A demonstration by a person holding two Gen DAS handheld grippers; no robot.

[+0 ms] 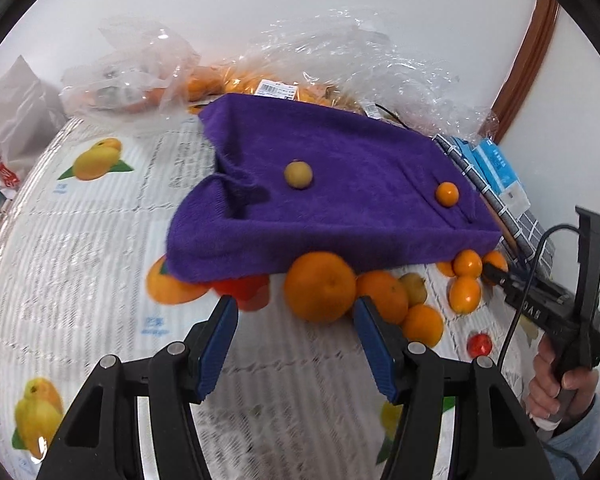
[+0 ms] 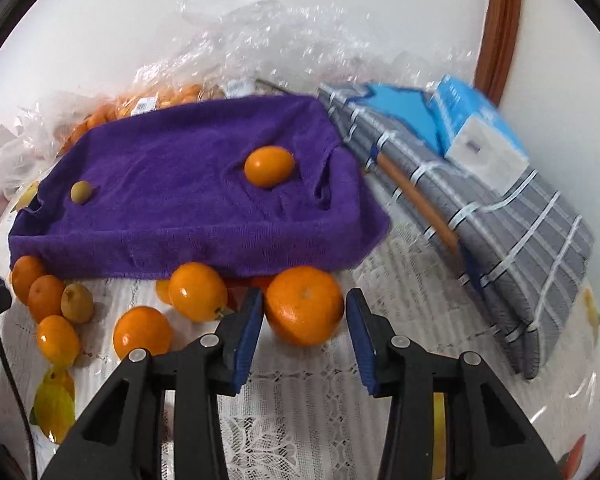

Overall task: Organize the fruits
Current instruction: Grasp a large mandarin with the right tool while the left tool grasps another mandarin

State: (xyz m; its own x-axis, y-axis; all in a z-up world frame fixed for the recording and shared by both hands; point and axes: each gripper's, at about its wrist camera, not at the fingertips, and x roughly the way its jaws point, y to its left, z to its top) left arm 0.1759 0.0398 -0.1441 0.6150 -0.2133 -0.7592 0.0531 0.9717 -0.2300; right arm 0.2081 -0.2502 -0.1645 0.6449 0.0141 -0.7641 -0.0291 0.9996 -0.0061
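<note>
A purple towel [image 1: 340,184] [image 2: 188,200] lies raised over something on the table. On it sit a yellow-green fruit [image 1: 298,175] [image 2: 80,191] and a small orange [image 1: 447,194] [image 2: 269,166]. Several oranges lie along its front edge. My left gripper [image 1: 296,312] is open, just in front of a large orange [image 1: 320,286]. My right gripper [image 2: 304,312] is open with an orange [image 2: 305,306] between its fingers; its left pad looks close to or touching it. The right gripper also shows in the left wrist view [image 1: 496,272].
Clear plastic bags of oranges [image 1: 260,84] [image 2: 160,100] lie behind the towel. A folded grey checked cloth [image 2: 500,216] with blue boxes [image 2: 472,120] lies on the right. A small red fruit [image 1: 480,345] and a yellow-brown fruit [image 2: 77,303] lie on the printed tablecloth [image 1: 100,260].
</note>
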